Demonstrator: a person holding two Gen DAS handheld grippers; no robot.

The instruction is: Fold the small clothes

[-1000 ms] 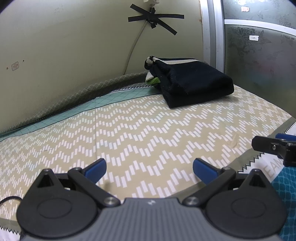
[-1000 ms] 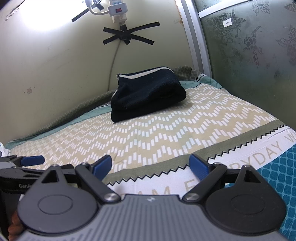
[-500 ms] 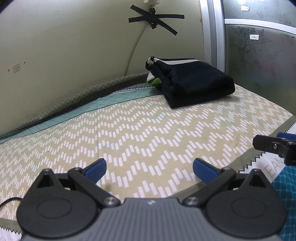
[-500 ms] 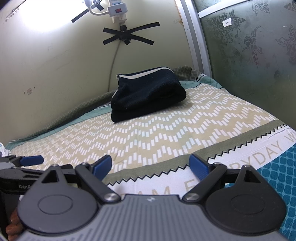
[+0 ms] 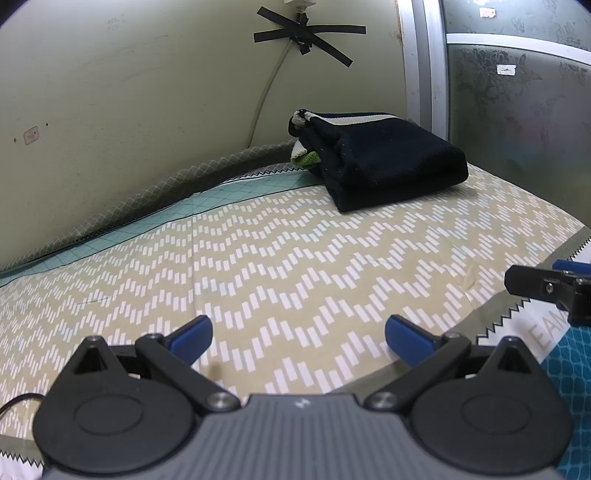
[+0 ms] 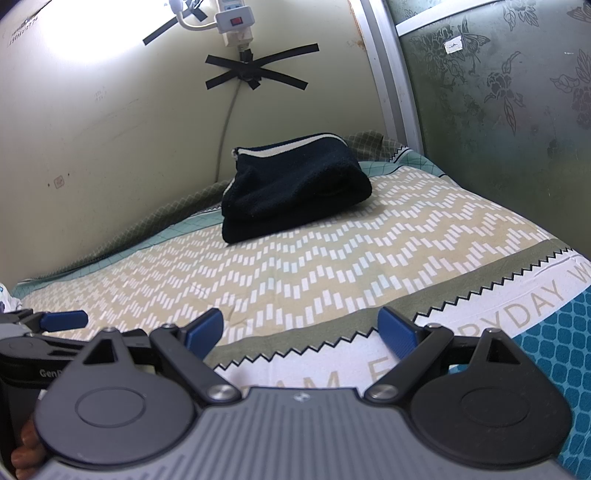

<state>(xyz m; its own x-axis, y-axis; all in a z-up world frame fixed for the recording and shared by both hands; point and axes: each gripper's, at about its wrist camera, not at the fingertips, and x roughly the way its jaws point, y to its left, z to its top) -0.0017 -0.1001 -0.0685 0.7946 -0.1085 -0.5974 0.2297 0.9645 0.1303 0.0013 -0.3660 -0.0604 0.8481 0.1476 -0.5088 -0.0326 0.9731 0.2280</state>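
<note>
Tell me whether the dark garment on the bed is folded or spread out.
Folded. The dark garment sits as a thick, compact bundle with stacked layers and a rounded fold edge.

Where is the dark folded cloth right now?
In both wrist views the dark folded cloth lies at the far end of the bedspread, near the wall, below the black tape cross.

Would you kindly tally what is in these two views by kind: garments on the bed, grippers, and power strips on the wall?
Folded dark garments: 1
Green garments, only an edge showing beneath it: 1
Grippers, left gripper and right gripper: 2
Power strips: 1
Total: 5
</note>
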